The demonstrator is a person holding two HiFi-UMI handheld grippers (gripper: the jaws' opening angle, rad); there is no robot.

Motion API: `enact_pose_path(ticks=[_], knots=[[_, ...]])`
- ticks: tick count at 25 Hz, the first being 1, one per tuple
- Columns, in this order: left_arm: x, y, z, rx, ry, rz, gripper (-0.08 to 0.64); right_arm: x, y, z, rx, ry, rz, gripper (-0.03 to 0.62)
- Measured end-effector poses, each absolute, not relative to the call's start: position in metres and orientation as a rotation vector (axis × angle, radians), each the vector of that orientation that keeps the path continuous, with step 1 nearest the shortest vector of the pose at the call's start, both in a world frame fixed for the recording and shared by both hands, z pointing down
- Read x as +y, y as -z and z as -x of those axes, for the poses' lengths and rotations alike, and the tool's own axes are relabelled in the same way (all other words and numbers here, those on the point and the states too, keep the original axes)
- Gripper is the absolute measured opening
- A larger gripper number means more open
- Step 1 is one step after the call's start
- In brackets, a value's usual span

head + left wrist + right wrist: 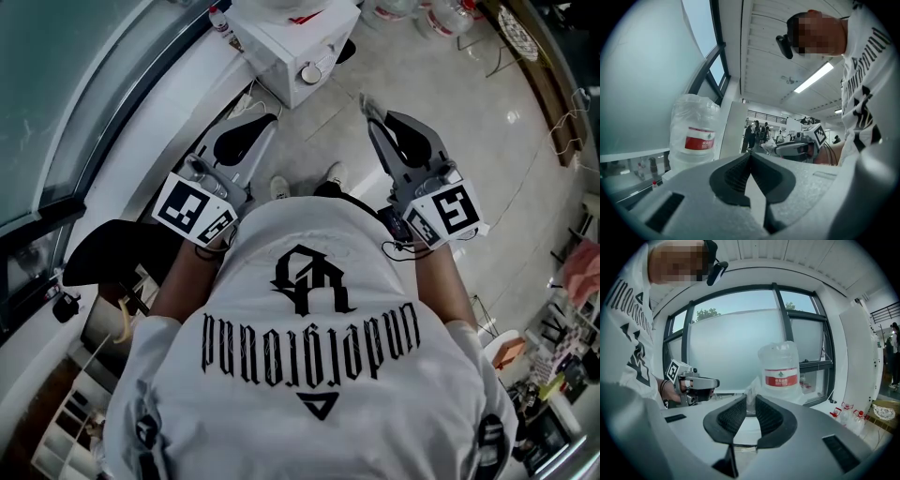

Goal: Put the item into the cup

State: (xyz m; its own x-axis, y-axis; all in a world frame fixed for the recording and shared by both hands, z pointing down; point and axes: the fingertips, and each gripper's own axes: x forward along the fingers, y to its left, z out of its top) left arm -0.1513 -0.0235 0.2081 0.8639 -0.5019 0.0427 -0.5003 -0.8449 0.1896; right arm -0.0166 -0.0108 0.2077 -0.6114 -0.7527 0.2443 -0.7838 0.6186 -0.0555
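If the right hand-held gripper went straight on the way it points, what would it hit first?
Probably the big red-labelled water bottle, standing dead ahead of the right hand-held gripper; its distance is unclear.

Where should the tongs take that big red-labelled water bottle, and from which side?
Take the water bottle at its tapered top, above the red label, coming in level with the right gripper, which faces it. It stands upright and its body looks too wide for the tongs. Loose clear plastic drapes over the top, hiding the neck, so the hold may slip.
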Motion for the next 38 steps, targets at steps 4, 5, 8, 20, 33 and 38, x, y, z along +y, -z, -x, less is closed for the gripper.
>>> enact_pose_path(ticks=[4, 5, 8, 20, 33, 38], knots=[[-0.034, -0.206, 0.128, -0.838, 0.027, -2.826, 0.014, -0.026, -0.208, -0.007, -2.673, -0.225, -1.207, 0.064], [-0.035, -0.206, 0.122, -0.853, 0.027, -2.823, 0.015, -0.029, -0.208, -0.013, -2.680, -0.224, -1.190, 0.064], [-0.039, -0.209, 0.101, -0.883, 0.024, -2.825, 0.014, -0.038, -0.209, -0.034, -2.701, -0.221, -1.145, 0.064], [-0.056, -0.230, 0.068, -1.122, -0.071, -2.743, 0.015, -0.058, -0.231, -0.072, -2.740, -0.161, -0.941, 0.064], [-0.099, -0.266, 0.076, -1.073, -0.123, -2.691, 0.015, -0.098, -0.278, -0.052, -2.699, -0.288, -0.884, 0.064], [-0.114, -0.288, 0.080, -1.043, -0.142, -2.694, 0.015, -0.113, -0.299, -0.045, -2.690, -0.303, -0.866, 0.064]])
